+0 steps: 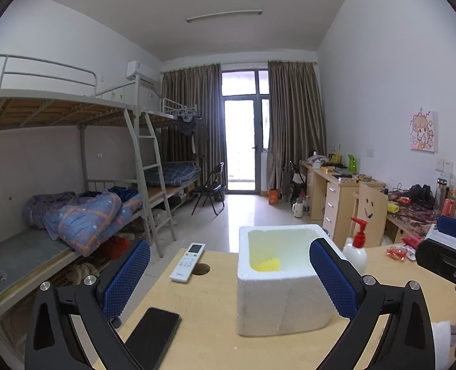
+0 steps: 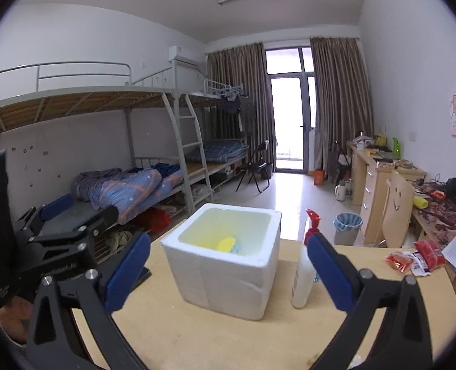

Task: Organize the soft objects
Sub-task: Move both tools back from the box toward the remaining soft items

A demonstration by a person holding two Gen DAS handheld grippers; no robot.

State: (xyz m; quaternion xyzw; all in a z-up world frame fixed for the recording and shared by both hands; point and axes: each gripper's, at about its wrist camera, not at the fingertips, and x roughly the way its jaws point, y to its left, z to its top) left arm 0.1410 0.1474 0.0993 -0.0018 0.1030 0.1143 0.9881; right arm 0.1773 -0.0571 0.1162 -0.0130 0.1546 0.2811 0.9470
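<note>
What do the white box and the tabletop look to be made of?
White box: looks like expanded foam, matte and pebbly, with thick walls and rounded rims. Tabletop: pale wood-look board, smooth with low sheen; whether it is laminate or solid wood cannot be told.

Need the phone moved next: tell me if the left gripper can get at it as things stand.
Probably yes. The left gripper is open and empty, and the phone lies flat and uncovered near its left finger, apart from the foam box.
</note>
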